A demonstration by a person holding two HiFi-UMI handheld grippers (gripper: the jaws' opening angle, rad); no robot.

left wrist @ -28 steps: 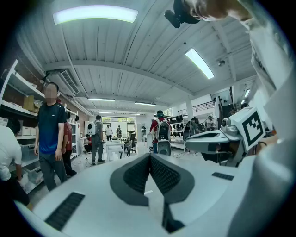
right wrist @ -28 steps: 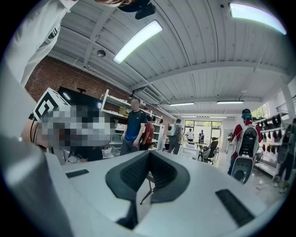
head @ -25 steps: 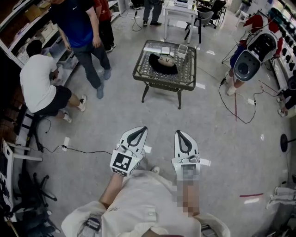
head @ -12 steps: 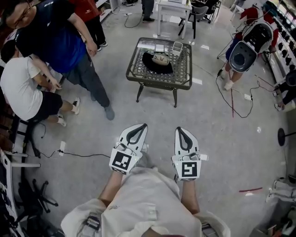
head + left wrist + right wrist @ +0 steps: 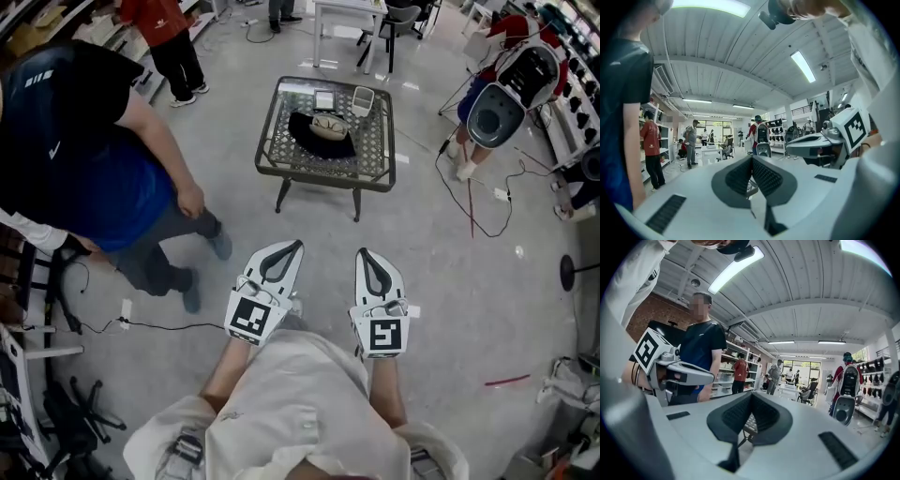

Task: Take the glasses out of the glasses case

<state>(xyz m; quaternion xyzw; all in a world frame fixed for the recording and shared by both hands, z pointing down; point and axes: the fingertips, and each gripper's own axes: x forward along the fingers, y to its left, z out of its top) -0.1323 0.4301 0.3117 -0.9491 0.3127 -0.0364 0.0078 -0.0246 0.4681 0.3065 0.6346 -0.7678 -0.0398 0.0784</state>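
Since a second ago, the person in the dark blue shirt (image 5: 84,169) has walked in close on your left and now fills that side of the head view, and the small mesh-topped table (image 5: 281,161) still stands well ahead of you on the grey floor. Your left gripper (image 5: 287,247) and right gripper (image 5: 364,254) point level and side by side toward the table, well short of it. Both have their jaws pressed together with nothing between the pads. On the table lies a dark round cloth-like item (image 5: 302,131) with a tan oval thing (image 5: 326,125) resting on it, its long axis running roughly left to right across your view. It is too small to tell whether this is the glasses case. Two pale small items (image 5: 323,98) (image 5: 364,97) sit at the far edge.
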